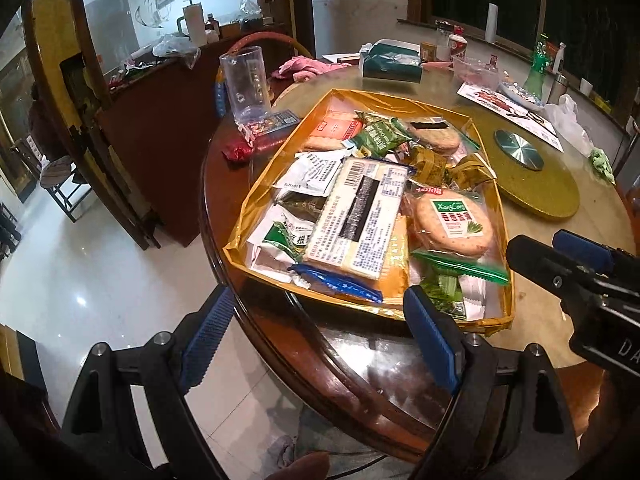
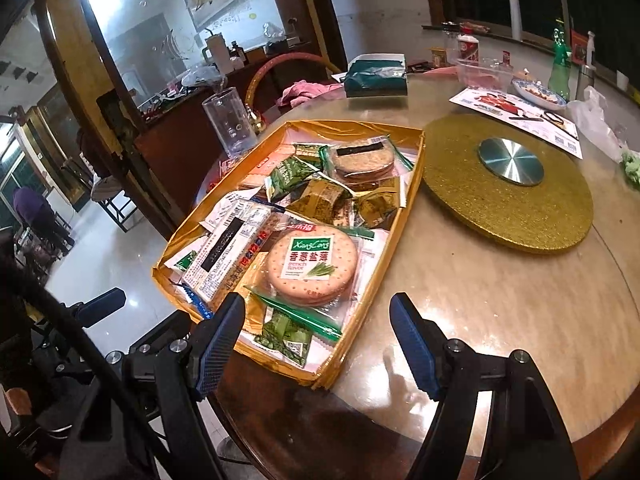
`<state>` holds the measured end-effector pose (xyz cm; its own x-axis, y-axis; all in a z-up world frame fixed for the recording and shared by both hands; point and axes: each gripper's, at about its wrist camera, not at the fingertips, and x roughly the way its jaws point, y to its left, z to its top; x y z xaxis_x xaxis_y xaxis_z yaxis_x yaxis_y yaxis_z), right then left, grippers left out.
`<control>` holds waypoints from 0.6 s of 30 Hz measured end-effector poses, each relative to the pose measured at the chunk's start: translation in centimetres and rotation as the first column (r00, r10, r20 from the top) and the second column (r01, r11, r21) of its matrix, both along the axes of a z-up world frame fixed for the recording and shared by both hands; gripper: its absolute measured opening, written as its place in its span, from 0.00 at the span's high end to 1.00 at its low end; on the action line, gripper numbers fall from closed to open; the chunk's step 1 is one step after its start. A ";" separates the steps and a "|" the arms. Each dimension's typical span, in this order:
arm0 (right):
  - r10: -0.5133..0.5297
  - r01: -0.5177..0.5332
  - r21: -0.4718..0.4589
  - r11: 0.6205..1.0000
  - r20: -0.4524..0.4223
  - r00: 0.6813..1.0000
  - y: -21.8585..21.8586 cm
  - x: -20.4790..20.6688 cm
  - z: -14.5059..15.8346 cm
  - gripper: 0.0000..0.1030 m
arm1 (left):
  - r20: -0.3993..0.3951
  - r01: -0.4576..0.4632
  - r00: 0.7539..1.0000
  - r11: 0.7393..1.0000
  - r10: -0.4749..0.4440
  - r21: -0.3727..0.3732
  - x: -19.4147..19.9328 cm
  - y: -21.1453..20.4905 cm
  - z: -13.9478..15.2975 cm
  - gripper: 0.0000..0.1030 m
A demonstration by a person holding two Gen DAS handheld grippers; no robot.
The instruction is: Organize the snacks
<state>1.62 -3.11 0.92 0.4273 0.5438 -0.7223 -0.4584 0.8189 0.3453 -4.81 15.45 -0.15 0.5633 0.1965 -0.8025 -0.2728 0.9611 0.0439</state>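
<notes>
Both grippers, left gripper (image 1: 320,332) and right gripper (image 2: 316,340), hung wide open and empty at the near edge of the gold tray (image 2: 404,208) of jumbled snack packets (image 2: 312,264), likely lining up a pick.

Both wrist views look steeply down, close, sharing the snack tray (image 1: 505,216) (image 2: 404,200).

One gold tray (image 2: 404,200); two round cracker packs (image 2: 312,266); perhaps dozen snacks.
</notes>
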 end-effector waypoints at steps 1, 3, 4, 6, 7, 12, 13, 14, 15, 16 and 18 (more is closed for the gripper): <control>0.001 -0.001 -0.003 1.000 0.000 1.000 0.2 0.0 0.0 0.27 | -0.001 0.000 1.000 1.000 0.000 -0.002 0.1 0.1 -0.1 0.16; 0.003 -0.003 -0.008 1.000 -0.002 1.000 0.5 0.1 -0.1 0.27 | -0.001 0.000 1.000 1.000 0.000 -0.008 0.1 0.4 -0.2 0.16; 0.003 -0.003 -0.010 1.000 -0.003 1.000 0.6 0.2 -0.1 0.27 | -0.001 0.001 1.000 1.000 -0.001 -0.009 0.1 0.5 -0.3 0.16; 0.000 -0.001 -0.018 1.000 -0.008 1.000 0.9 0.3 -0.3 0.27 | 0.000 0.001 1.000 1.000 -0.001 -0.010 0.0 0.6 -0.5 0.16; 0.000 0.000 -0.021 1.000 -0.011 1.000 1.0 0.3 -0.4 0.27 | 0.000 -0.001 1.000 1.000 0.001 -0.011 -0.1 0.8 -0.6 0.16; 0.006 -0.006 -0.037 0.999 0.000 1.000 1.6 0.1 -0.3 0.27 | 0.000 0.006 1.000 1.000 -0.006 -0.017 0.0 1.0 -0.7 0.16; 0.007 -0.007 -0.039 0.999 0.003 1.000 1.7 0.0 -0.3 0.27 | 0.002 0.009 1.000 1.000 -0.009 -0.015 0.0 1.0 -0.7 0.16; 0.006 -0.006 -0.040 0.999 0.003 1.000 1.7 0.0 -0.3 0.27 | 0.004 0.011 1.000 1.000 -0.011 -0.013 0.0 0.9 -0.6 0.16; 0.005 -0.005 -0.040 0.999 0.002 1.000 1.7 0.0 -0.4 0.27 | 0.008 0.013 1.000 1.000 -0.013 -0.014 0.1 0.9 -0.6 0.16; 0.006 -0.006 -0.039 0.999 0.001 1.000 1.7 0.0 -0.3 0.27 | 0.010 0.014 1.000 1.000 -0.013 -0.015 0.1 0.9 -0.6 0.16; 0.007 -0.006 -0.040 0.999 0.003 1.000 1.8 -0.1 -0.3 0.27 | 0.013 0.017 1.000 1.000 -0.017 -0.009 0.1 0.8 -0.6 0.16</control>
<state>1.54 -1.34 0.62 0.4264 0.5172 -0.7420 -0.4650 0.8290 0.3106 -4.68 16.24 -0.78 0.5768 0.1795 -0.7969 -0.2567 0.9660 0.0319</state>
